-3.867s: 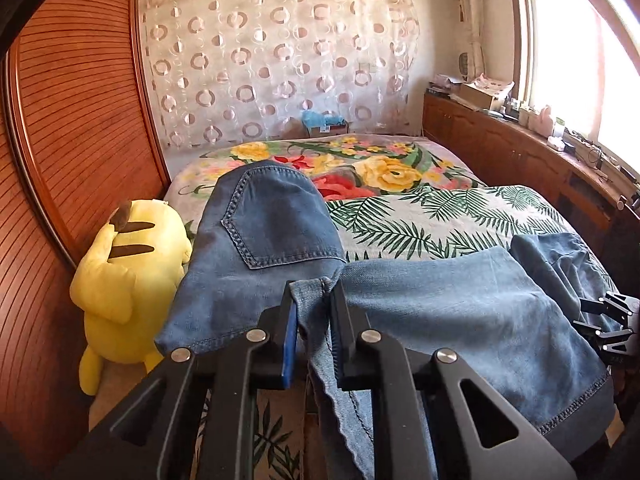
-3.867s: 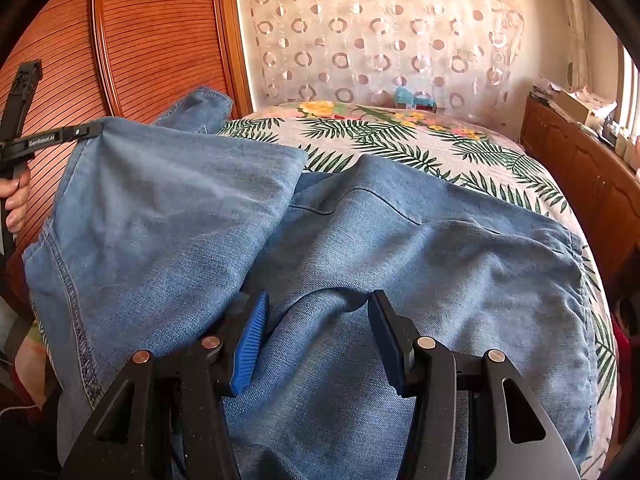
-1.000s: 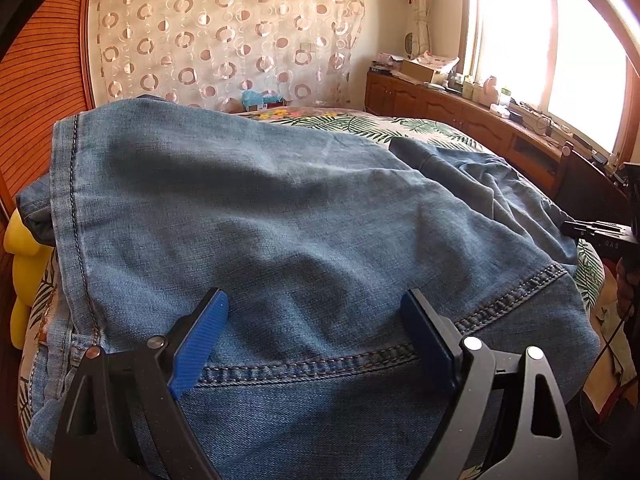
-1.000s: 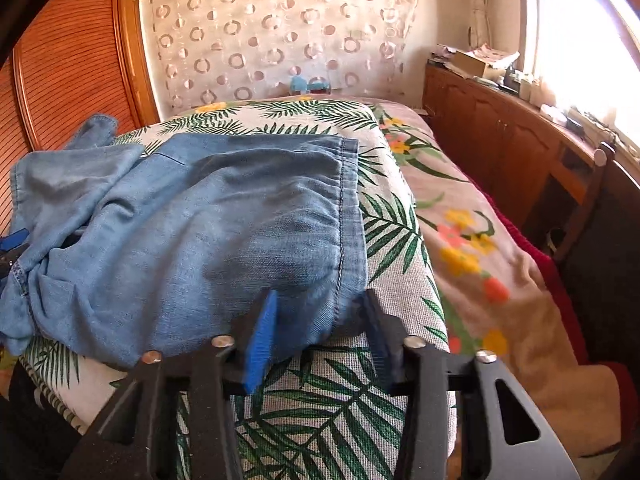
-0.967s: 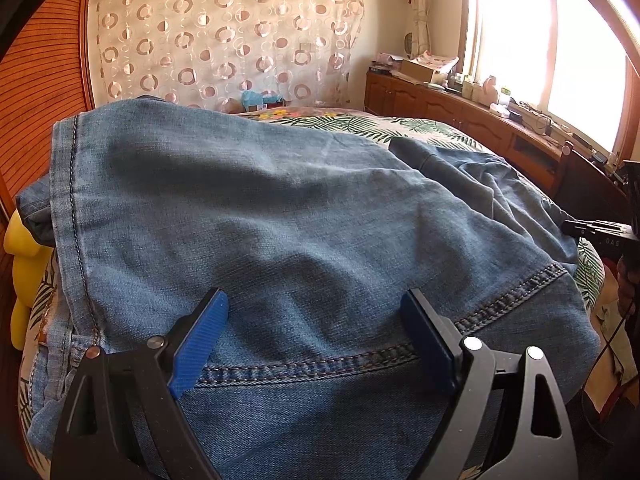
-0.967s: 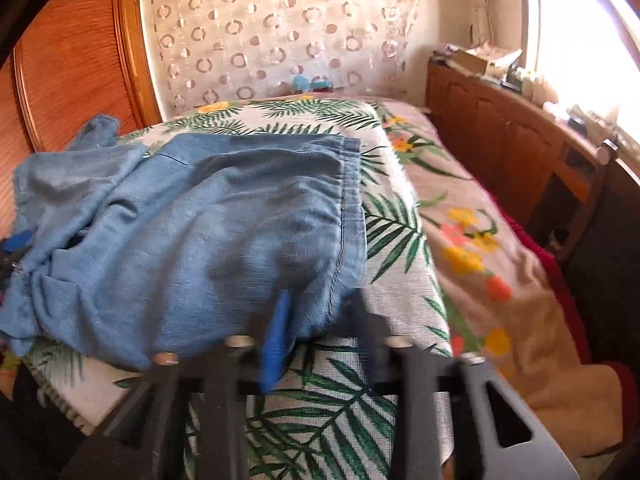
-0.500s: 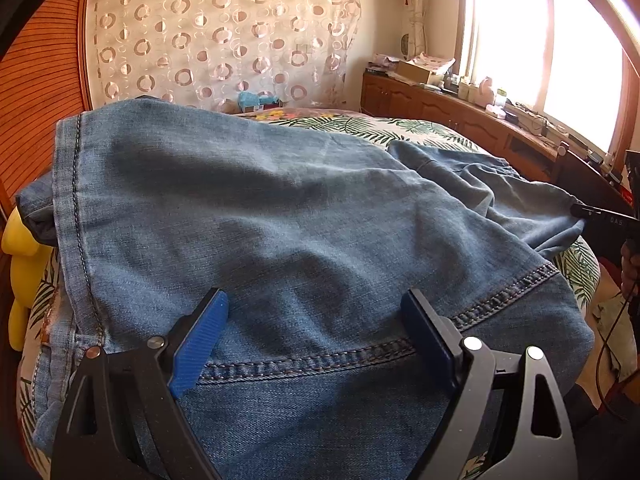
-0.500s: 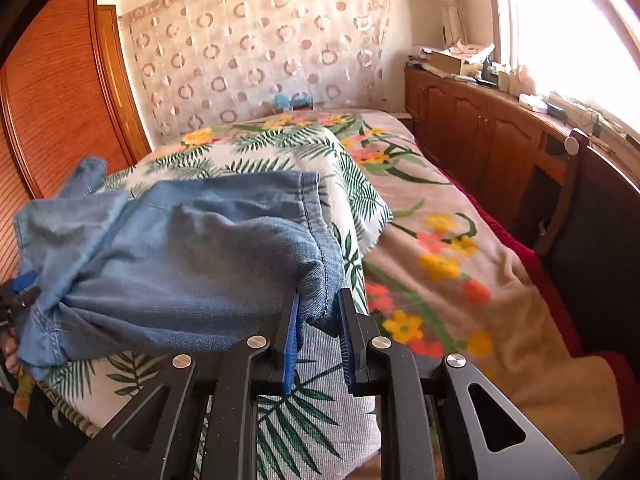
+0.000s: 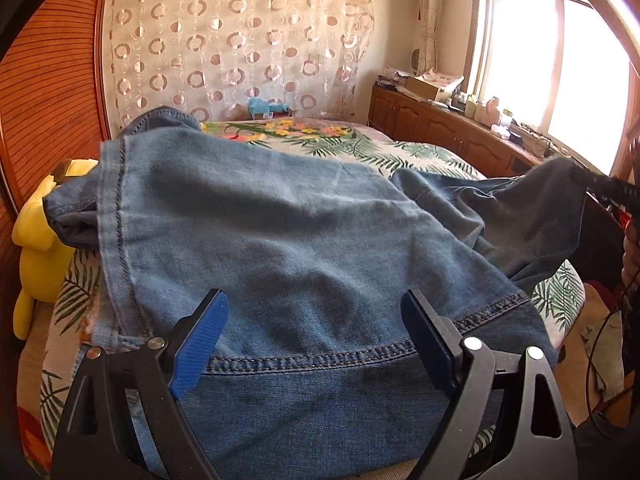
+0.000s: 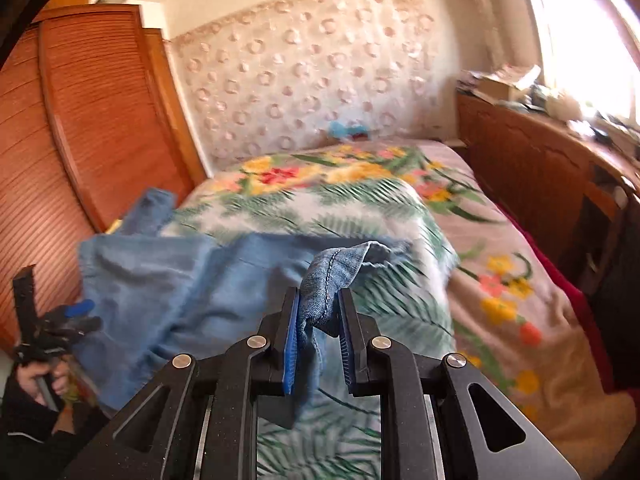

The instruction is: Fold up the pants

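Observation:
Blue denim pants (image 9: 280,220) lie spread across the floral bed (image 9: 360,148). My left gripper (image 9: 314,300) hovers just above their near stitched hem, jaws wide open, with no cloth pinched. In the right wrist view the pants (image 10: 180,280) trail left from my right gripper (image 10: 318,296), which is shut on a bunched stitched edge (image 10: 336,268) and holds it up off the bedspread (image 10: 400,320). That raised corner (image 9: 560,184) shows at the right of the left wrist view. The left gripper (image 10: 52,328) and the hand (image 10: 36,380) holding it appear at the lower left.
A yellow plush toy (image 9: 36,232) sits between the bed and the wooden louvred panel (image 10: 100,120) on the left. A low wooden cabinet (image 9: 440,128) with clutter runs under the window on the right. A patterned curtain (image 9: 240,48) hangs behind the bed.
The right gripper closed on the pants' edge and lifted it clear of the bed. The left gripper stayed open over the hem, rising slightly.

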A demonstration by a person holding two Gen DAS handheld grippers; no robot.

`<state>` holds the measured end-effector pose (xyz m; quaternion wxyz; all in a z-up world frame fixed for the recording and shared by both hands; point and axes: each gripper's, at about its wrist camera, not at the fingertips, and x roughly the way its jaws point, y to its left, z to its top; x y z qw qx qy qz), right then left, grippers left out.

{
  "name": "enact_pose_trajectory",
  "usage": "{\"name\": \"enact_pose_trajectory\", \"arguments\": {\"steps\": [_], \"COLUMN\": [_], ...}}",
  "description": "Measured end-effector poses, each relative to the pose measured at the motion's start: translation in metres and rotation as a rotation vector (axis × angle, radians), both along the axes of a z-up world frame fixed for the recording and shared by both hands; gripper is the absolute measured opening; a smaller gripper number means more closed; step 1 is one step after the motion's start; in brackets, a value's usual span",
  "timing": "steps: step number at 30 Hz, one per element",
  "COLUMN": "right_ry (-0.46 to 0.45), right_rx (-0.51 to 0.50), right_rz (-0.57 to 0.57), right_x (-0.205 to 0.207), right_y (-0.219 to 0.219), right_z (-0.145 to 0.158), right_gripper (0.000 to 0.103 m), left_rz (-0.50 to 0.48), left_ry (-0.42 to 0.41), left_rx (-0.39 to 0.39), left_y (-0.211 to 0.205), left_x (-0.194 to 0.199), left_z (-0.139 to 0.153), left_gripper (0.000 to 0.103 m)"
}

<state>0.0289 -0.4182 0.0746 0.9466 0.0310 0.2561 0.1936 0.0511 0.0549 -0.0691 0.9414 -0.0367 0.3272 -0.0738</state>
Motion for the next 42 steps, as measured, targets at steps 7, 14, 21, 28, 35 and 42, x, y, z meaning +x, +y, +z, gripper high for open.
{"name": "enact_pose_trajectory", "arguments": {"steps": [7,14,21,28,35,42], "right_ry": [-0.139,-0.186,-0.120,-0.087,-0.005,0.068], "right_rx": [-0.052,-0.104,-0.169,-0.192,-0.231,-0.222], "right_rz": [0.236,0.436,0.502,0.444,0.383,0.355], "right_x": [-0.015,-0.022,-0.010,0.011,0.011,0.018], "right_y": [0.076,0.155,0.197,0.201,0.195,0.200], "right_z": [0.057,0.081,0.067,0.065,0.039,0.028], "right_gripper": [0.018,0.018,0.028,0.040,0.040,0.040], "left_rz": [0.020,0.063,0.078,0.063,0.014,-0.058], "left_ry": [-0.033,-0.050,-0.046,-0.032,-0.038,-0.086], "left_rx": [0.018,0.004,0.004,-0.013,0.000,0.021], "left_y": [0.007,0.028,0.039,0.035,0.014,-0.013], "left_x": [-0.008,-0.014,-0.015,-0.011,-0.008,0.003], "left_z": [0.012,0.020,0.020,0.014,0.019,0.041], "left_gripper": [0.088,0.088,0.088,0.088,0.088,0.088]}}
